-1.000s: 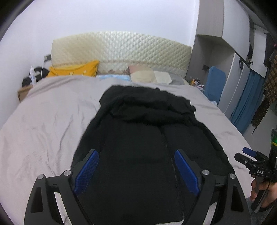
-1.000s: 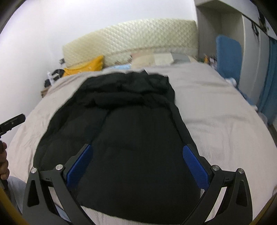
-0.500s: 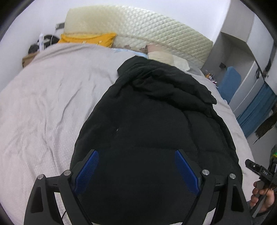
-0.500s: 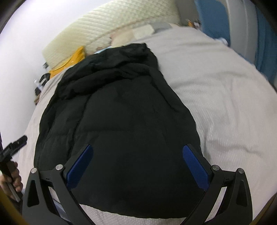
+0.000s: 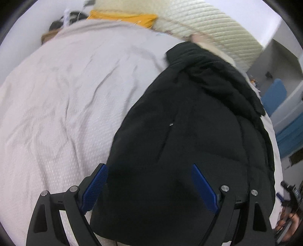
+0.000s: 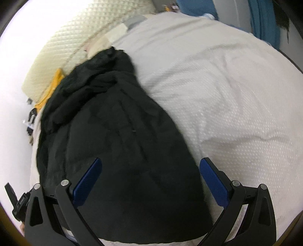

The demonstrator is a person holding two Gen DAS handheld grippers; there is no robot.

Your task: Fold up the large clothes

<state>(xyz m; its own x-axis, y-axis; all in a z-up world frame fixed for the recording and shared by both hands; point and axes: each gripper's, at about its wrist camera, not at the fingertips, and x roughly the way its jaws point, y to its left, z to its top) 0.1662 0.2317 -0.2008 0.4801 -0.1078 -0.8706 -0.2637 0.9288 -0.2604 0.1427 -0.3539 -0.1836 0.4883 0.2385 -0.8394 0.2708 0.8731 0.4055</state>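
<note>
A large black padded jacket [image 5: 189, 132] lies flat on the pale bed cover [image 5: 66, 104], hood end toward the headboard; it also shows in the right wrist view [image 6: 117, 142]. My left gripper [image 5: 149, 181] is open and empty, low over the jacket's near left hem corner. My right gripper [image 6: 149, 177] is open and empty, low over the jacket's near right hem corner. The right gripper shows at the right edge of the left wrist view [image 5: 287, 195].
A quilted cream headboard [image 5: 208, 30] and a yellow pillow [image 5: 128, 18] stand at the far end. Pale pillows [image 6: 113, 36] lie by the hood. Blue curtain and furniture [image 6: 265, 20] stand to the right of the bed.
Both grippers have dropped toward the jacket and spread apart, left toward its left hem corner and right toward its right hem corner. Both stayed open.
</note>
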